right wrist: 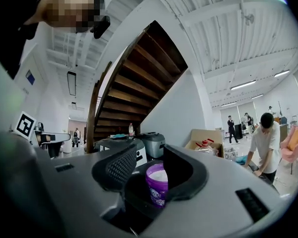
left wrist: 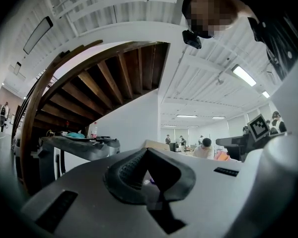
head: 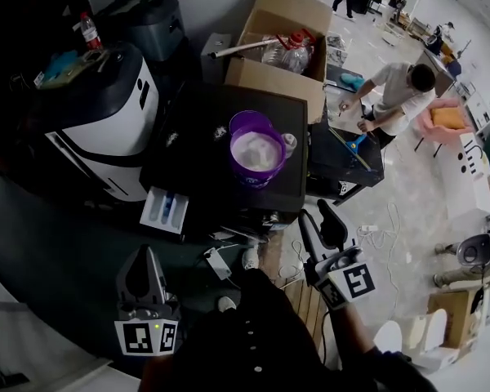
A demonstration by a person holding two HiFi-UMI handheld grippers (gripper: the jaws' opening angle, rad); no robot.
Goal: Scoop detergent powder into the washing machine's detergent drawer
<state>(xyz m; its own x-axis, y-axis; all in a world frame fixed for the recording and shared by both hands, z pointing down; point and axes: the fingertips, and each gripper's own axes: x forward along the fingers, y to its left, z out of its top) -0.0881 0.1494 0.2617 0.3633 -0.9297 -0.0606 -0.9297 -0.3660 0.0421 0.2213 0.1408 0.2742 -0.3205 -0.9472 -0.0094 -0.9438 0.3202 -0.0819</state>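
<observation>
A purple tub (head: 257, 152) full of white detergent powder stands on a black table (head: 196, 125); it also shows far off between the jaws in the right gripper view as the tub (right wrist: 157, 182). Left of the table sits the white and black washing machine (head: 106, 117), with its white detergent drawer (head: 165, 211) pulled out. My right gripper (head: 317, 216) hovers below the table's near right corner, open with nothing between its fingers (right wrist: 120, 168). My left gripper (head: 144, 258) hangs lower left, near the drawer, its fingers meeting at the tip and holding nothing.
A cardboard box (head: 279, 43) with plastic bottles stands behind the table. A person (head: 400, 92) bends over a dark bench to the right. Cables (head: 380, 233) lie on the floor by my right gripper. A bottle (head: 88, 31) rests atop the washing machine.
</observation>
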